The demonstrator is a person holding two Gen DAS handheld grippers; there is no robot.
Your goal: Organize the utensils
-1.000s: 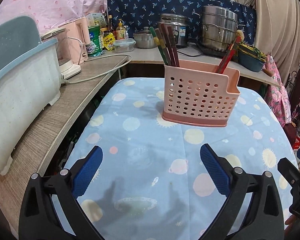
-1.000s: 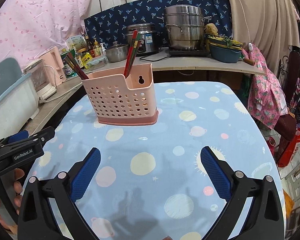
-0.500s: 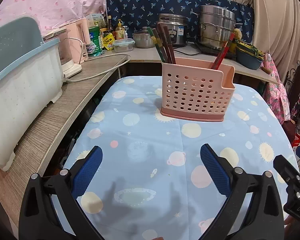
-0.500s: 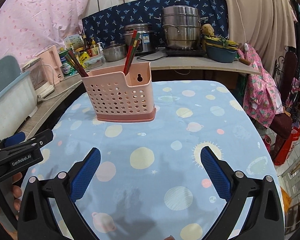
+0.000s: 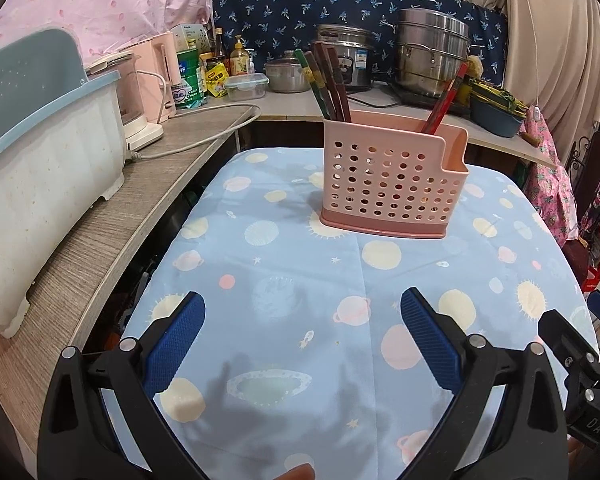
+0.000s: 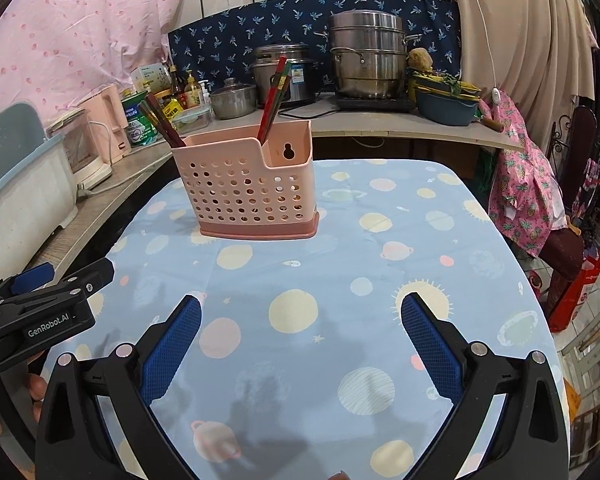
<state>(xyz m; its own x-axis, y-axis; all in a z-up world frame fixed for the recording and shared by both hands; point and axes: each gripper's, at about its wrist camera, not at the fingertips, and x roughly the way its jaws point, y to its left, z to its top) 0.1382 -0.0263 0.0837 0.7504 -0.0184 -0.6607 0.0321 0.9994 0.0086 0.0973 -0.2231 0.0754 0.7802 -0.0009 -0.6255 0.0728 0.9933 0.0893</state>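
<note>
On the tablecloth [image 5: 300,272], a perforated pink holder [image 5: 394,184] carries chopsticks [image 5: 328,80]; both grippers gape, empty.

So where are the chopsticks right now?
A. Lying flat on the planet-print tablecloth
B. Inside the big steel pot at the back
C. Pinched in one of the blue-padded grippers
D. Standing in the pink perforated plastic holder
D: the dark and red chopsticks stand up out of the pink perforated plastic holder, while the left gripper and right gripper both hang open and hold nothing.
</note>
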